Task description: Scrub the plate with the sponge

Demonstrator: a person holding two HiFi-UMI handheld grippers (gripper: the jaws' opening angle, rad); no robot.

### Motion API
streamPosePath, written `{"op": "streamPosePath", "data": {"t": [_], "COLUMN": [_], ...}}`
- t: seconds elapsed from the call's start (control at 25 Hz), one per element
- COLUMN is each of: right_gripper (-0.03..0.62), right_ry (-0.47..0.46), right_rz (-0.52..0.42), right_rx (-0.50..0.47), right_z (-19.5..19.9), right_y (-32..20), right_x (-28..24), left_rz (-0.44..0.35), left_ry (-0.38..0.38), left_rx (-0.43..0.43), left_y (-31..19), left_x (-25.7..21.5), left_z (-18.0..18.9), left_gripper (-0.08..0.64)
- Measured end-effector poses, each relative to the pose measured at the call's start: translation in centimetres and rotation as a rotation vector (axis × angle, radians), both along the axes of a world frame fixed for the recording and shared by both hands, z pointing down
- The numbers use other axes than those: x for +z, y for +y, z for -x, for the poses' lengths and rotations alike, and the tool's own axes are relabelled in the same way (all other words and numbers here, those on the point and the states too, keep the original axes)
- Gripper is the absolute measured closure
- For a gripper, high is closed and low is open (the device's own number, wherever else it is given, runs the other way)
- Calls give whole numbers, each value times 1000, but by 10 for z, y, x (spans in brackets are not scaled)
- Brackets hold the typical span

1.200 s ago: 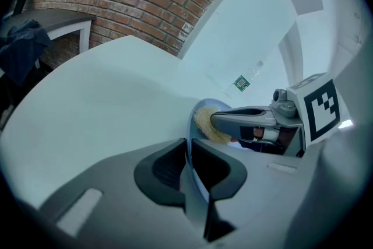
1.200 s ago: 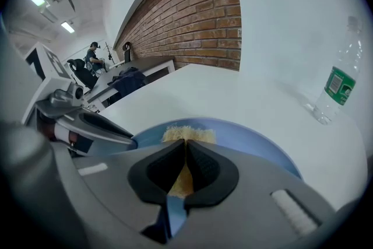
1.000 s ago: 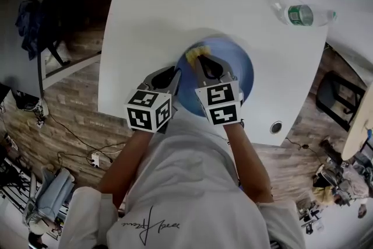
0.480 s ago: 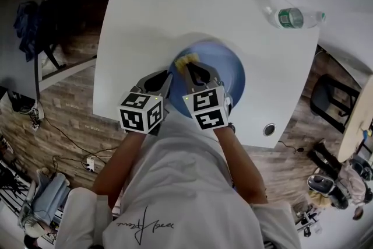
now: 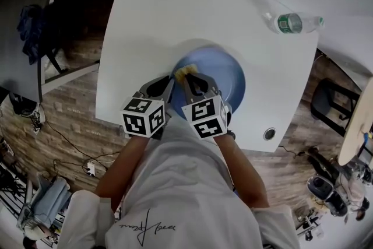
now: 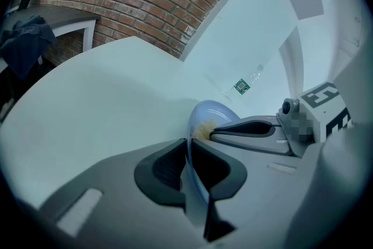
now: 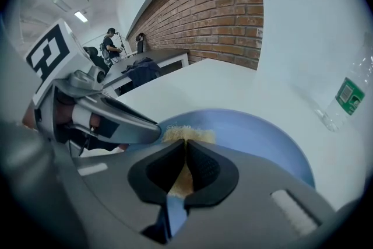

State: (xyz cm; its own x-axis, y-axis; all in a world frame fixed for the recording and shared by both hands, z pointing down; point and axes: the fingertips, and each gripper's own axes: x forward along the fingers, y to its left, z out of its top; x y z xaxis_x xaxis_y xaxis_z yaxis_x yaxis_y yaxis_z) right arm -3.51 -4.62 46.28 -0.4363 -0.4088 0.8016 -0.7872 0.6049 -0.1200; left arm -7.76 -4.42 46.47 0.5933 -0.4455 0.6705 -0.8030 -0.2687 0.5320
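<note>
The blue plate (image 5: 226,77) sits on the white table (image 5: 175,9) near its front edge, holding only the yellow sponge (image 5: 185,72) at its left side. A clear bottle (image 5: 291,23) with a green label lies on its side well apart, toward the table's far right corner; whether it holds liquid I cannot tell.

The right gripper (image 7: 185,153) has its jaws pinched narrowly on the sponge (image 7: 187,134), pressing it onto the plate's (image 7: 262,137) inner surface. The left gripper (image 6: 187,153) is clamped on the plate's (image 6: 214,112) near-left rim, just beside the sponge.

Both forearms reach forward close together, and the marker cubes are side by side over the table's near edge.
</note>
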Motion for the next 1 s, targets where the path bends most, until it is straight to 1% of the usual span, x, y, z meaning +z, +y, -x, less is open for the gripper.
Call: {"op": "streamPosePath", "data": {"t": [0.28,0.44,0.72,0.92,1.0], "right_gripper": [574,574,574,574,574], "right_ry": [28,7,14,-50,-52], "right_rz": [-2,7,36,90,97], "right_rx": [-62,-73,-106,-162,-186], "right_z": [3,9,0,15,15], "right_y": [10,20,33,37,40], "right_x": [1,-2,1,4,3], "left_rz": [2,3,6,-7,-12], "left_ry": [4,-7,6,-9,-11], "left_rx": [-12,-9,-15,-31,-37], "left_y": [-2,1,2,-8,-10], "left_x": [0,-2,0,1,0], "left_z": [0,4,-3,6,4], "left_gripper": [515,515,517,517,518]}}
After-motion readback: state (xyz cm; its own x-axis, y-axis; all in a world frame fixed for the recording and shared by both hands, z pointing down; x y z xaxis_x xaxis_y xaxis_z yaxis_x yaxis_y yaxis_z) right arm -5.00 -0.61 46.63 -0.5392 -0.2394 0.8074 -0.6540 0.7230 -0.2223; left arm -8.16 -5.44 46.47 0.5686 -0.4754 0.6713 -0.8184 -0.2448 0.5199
